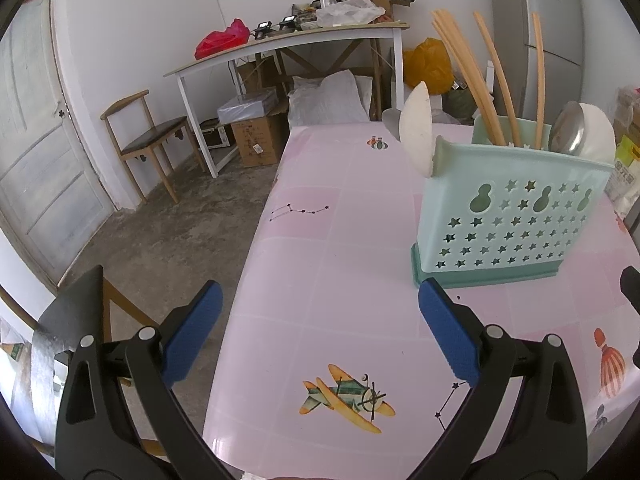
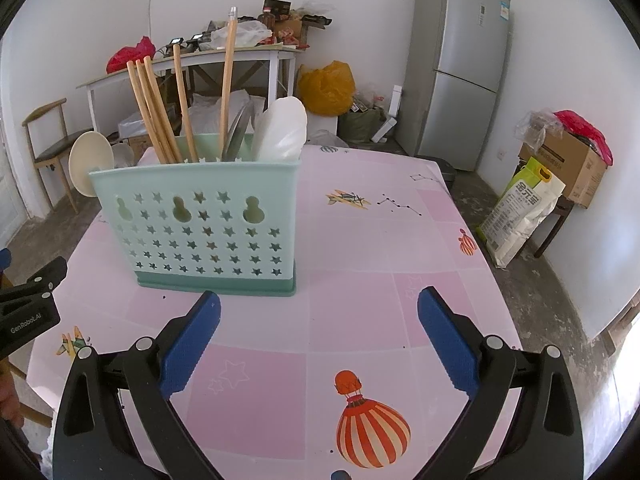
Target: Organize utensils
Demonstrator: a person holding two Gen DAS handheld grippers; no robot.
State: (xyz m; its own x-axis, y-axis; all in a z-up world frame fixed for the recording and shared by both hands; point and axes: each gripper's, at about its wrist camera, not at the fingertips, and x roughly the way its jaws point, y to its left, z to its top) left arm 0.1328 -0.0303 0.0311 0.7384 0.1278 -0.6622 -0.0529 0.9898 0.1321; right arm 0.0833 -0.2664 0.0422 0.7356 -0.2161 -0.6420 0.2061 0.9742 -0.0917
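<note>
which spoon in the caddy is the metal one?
The spoon standing just right of the chopsticks, beside the big white spoon. Its bowl is grey and shiny; the others are white or cream plastic.

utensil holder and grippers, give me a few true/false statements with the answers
1. The green utensil holder stands upright on the table. True.
2. The chopsticks lie flat on the table. False: they stand in the holder.
3. The right gripper grips a spoon. False: it is open, holding nothing.
4. The left gripper is open, holding nothing. True.
5. A white spoon sticks up out of the holder. True.
</note>
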